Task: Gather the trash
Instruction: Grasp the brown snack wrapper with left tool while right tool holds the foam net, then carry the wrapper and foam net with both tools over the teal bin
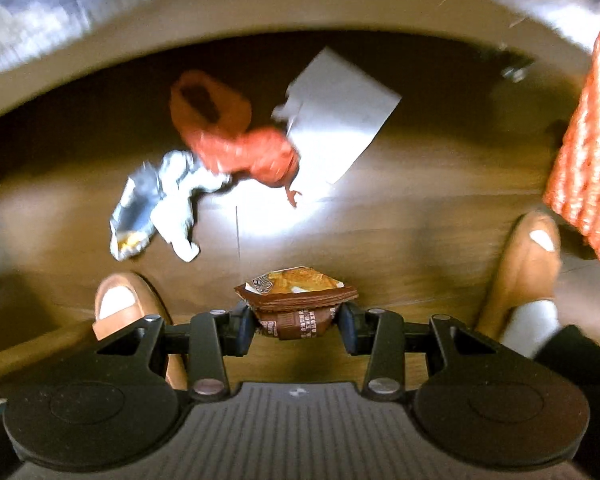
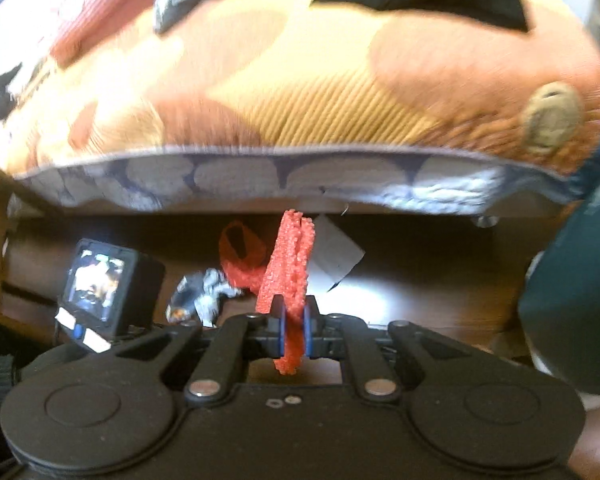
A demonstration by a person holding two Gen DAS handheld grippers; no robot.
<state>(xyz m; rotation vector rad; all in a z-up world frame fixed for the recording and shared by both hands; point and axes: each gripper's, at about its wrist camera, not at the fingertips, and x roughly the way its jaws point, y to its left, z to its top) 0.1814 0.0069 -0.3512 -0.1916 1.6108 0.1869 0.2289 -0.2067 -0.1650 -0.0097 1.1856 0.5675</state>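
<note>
My left gripper (image 1: 298,320) points down at the wooden floor (image 1: 400,240), shut on a brown snack packet (image 1: 296,288) pinched between its pads. Below it on the floor lie a red net bag (image 1: 236,136), a crumpled silver wrapper (image 1: 148,204) and a white sheet of paper (image 1: 340,112). My right gripper (image 2: 294,328) is shut on an orange-red mesh piece (image 2: 288,264) that sticks up from its jaws. The same mesh piece (image 1: 588,152) shows at the right edge of the left wrist view. In the right wrist view the net bag (image 2: 240,256), wrapper (image 2: 204,292) and paper (image 2: 336,256) lie under the bed edge.
A person's feet in brown slippers (image 1: 116,304) (image 1: 528,264) stand either side of my left gripper. A bed with an orange and yellow blanket (image 2: 300,80) overhangs the floor. A dark teal object (image 2: 572,300) is at the right. The left gripper's camera (image 2: 100,284) shows at the left.
</note>
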